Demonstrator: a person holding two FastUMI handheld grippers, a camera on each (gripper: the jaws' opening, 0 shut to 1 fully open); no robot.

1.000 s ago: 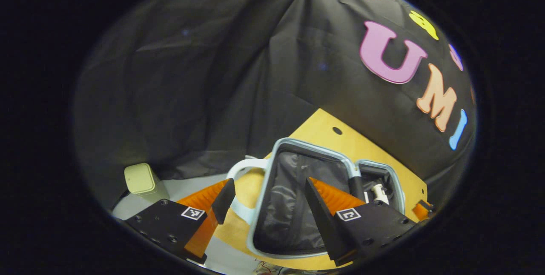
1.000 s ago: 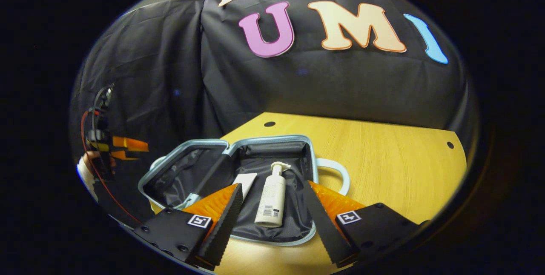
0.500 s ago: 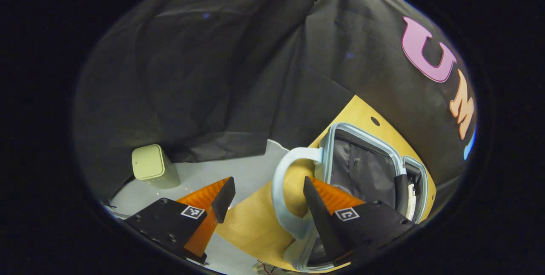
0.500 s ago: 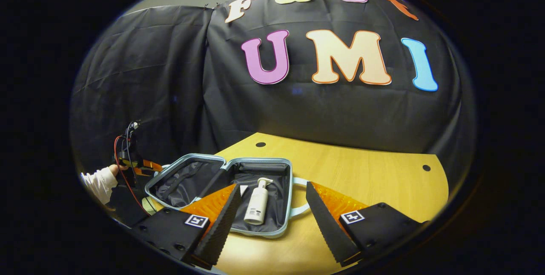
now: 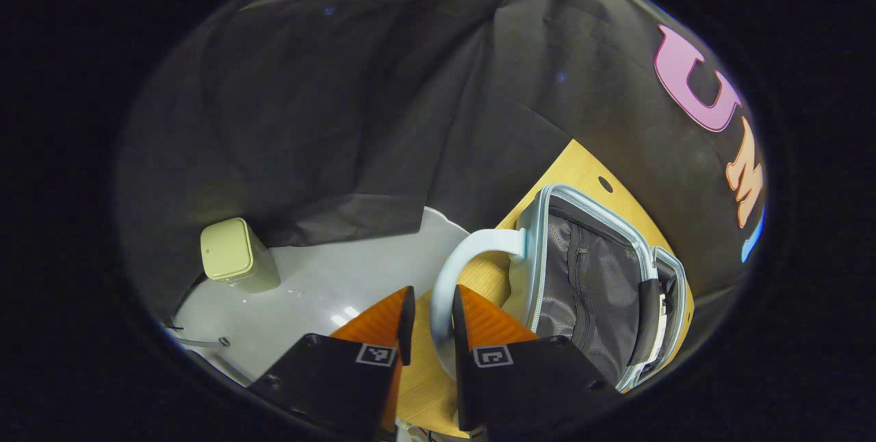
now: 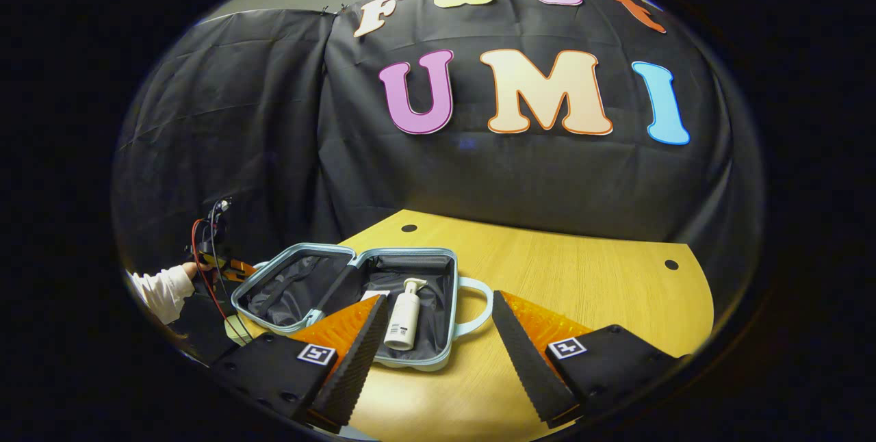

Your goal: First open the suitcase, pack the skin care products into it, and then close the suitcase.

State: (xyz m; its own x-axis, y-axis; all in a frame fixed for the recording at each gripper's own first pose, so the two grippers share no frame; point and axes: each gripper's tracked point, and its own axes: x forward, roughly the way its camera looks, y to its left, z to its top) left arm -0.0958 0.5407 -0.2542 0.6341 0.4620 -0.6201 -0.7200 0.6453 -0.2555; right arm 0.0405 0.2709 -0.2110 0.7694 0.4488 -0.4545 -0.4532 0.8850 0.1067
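Left gripper view: close at table's [image 5: 582,168] end, looking down past table edge onto floor [image 5: 328,278], suitcase [image 5: 595,278] near on its right. Right gripper view: farther back above table [image 6: 582,278], facing wall, level. Both share open suitcase [image 6: 301,291] and table.

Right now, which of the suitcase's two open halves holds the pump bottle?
The half with the carry handle, nearer the right gripper: the pump bottle lies there. The other half shows only dark lining.

open suitcase [image 6: 438,261], pump bottle [image 6: 402,315] inside, wooden table [image 6: 582,284]
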